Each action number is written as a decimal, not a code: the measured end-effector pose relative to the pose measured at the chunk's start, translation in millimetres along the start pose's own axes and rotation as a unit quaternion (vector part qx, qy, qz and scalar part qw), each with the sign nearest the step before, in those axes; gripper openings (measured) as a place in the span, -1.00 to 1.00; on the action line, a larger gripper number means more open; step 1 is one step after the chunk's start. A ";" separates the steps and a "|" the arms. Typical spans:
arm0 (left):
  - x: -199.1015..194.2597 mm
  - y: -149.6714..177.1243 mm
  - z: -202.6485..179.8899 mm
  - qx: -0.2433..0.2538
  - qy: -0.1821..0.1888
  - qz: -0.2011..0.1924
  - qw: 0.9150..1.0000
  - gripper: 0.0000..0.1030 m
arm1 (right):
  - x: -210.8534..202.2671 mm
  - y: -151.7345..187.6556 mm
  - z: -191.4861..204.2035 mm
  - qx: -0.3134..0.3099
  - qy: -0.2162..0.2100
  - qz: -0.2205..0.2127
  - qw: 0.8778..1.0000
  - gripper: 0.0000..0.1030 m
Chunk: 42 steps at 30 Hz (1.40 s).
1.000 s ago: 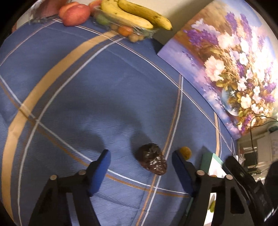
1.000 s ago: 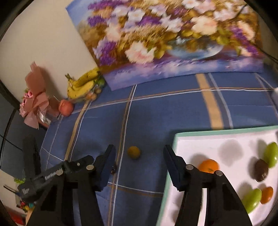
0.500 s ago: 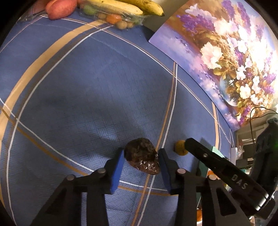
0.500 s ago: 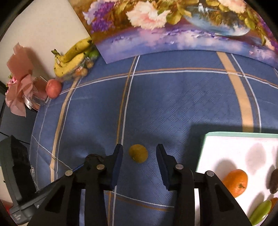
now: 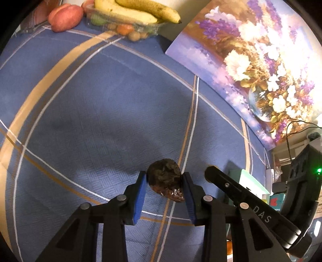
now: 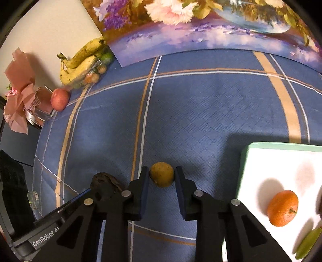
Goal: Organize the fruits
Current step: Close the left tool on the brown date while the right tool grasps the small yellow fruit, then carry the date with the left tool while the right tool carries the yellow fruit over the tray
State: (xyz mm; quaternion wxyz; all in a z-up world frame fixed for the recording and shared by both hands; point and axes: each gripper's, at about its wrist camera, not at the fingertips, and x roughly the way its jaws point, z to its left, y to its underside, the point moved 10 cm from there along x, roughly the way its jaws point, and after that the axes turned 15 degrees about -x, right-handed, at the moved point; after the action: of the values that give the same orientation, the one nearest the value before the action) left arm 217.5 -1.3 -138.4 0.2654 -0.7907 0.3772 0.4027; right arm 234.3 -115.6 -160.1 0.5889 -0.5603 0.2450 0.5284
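My left gripper (image 5: 163,179) is shut on a dark wrinkled fruit (image 5: 164,182), whose top also shows in the right wrist view (image 6: 104,178). My right gripper (image 6: 162,175) is shut on a small round yellow fruit (image 6: 162,174) that rests on the blue plaid cloth (image 6: 201,112). The two grippers are close side by side. A white tray with a green rim (image 6: 246,153) at the right holds an orange (image 6: 282,208) and a green fruit (image 6: 308,242).
Bananas (image 5: 138,11) on a clear tray of small fruits and a red apple (image 5: 65,17) sit at the far edge. A flower painting (image 5: 251,60) leans along the back. A pink gift box (image 6: 22,96) stands at far left.
Both grippers closed from wide open. The left one moved in and shut on the dark fruit; the right one moved in and shut on the yellow fruit.
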 end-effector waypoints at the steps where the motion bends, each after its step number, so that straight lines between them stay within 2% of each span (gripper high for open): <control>1: -4.9 -0.9 -2.4 0.003 0.002 -0.005 1.000 -0.28 | -3.5 -0.7 0.0 0.001 0.000 -0.003 1.000 -0.48; 11: -49.0 -2.2 -21.3 0.030 0.024 -0.041 0.998 -0.27 | -62.8 12.3 5.8 -0.004 0.022 -0.055 0.998 -0.48; 24: -92.5 13.7 -40.7 0.067 0.044 -0.075 0.994 -0.28 | -108.0 67.2 6.4 0.022 0.051 -0.091 0.994 -0.48; 28: -96.8 23.7 -47.2 0.083 0.043 -0.078 0.993 -0.28 | -126.0 77.4 1.1 0.026 0.068 -0.105 0.992 -0.48; 33: -96.9 41.0 -57.7 0.111 0.034 -0.077 0.990 -0.28 | -141.7 89.8 -8.4 0.044 0.068 -0.118 0.990 -0.48; 39: -85.3 65.6 -74.1 0.144 0.025 -0.060 0.987 -0.28 | -149.4 97.8 -27.8 0.062 0.072 -0.123 0.988 -0.48; 42: -75.7 80.7 -83.2 0.165 0.018 -0.047 0.985 -0.27 | -154.6 102.1 -44.3 0.066 0.093 -0.120 0.986 -0.48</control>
State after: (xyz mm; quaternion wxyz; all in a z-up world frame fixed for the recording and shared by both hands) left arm 158.8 -78.8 -39.9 0.4044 -0.7600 0.4054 0.3073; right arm 106.5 -229.1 -76.0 0.6583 -0.5926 0.2638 0.3820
